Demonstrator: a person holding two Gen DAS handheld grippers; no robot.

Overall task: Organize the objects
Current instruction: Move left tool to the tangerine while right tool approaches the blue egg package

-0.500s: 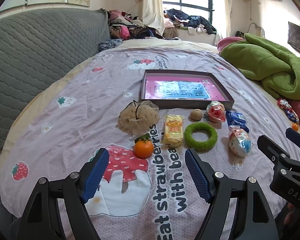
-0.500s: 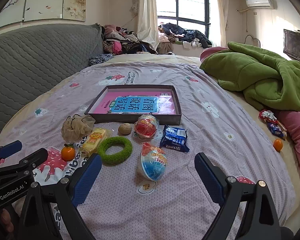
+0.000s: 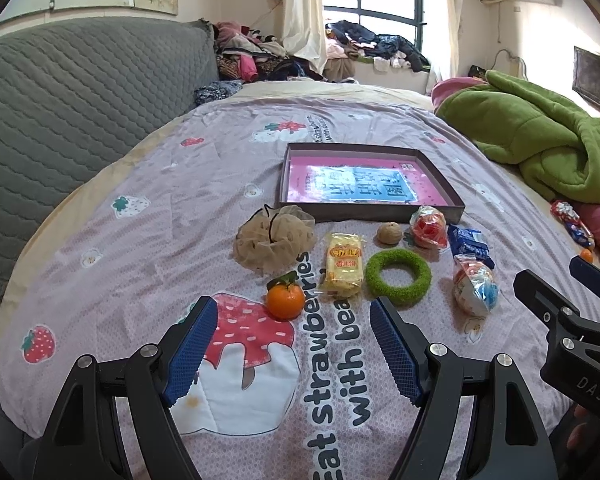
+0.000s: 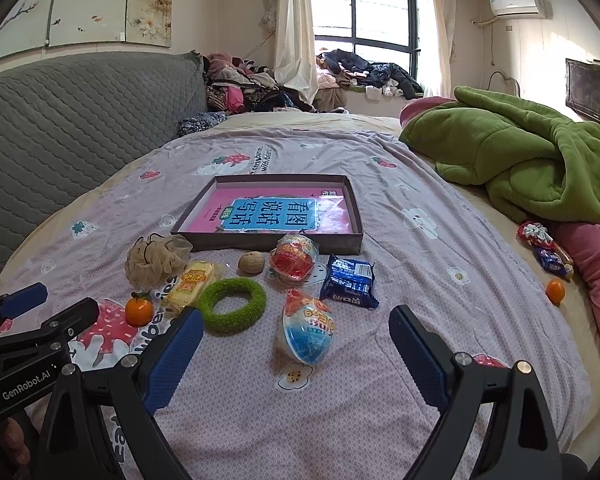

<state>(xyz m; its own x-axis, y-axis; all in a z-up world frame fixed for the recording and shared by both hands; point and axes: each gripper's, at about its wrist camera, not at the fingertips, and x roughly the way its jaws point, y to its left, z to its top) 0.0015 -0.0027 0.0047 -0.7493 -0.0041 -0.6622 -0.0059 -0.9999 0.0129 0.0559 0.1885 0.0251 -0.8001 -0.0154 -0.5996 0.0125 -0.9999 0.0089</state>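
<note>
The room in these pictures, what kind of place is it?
Most likely a bedroom in a home. The small items lie on a bed with a strawberry-print quilt, against a grey padded headboard, and clothes are piled under the window.

I see through two fisheye cameras, one mounted on each handheld gripper, both looking forward along the fingers and tilted down over a bed. My left view sits low and near the bedspread (image 3: 148,248), facing the orange (image 3: 285,301) straight ahead, with the shallow box (image 3: 364,212) farther back. My right view looks from just to the right, centred nearer the blue-capped snack cup (image 4: 308,330). Both views share the row of small items, the box, the green blanket (image 4: 520,152) and the window. Each camera catches the other gripper at its edge: left gripper (image 4: 24,320), right gripper (image 3: 572,300).
</note>
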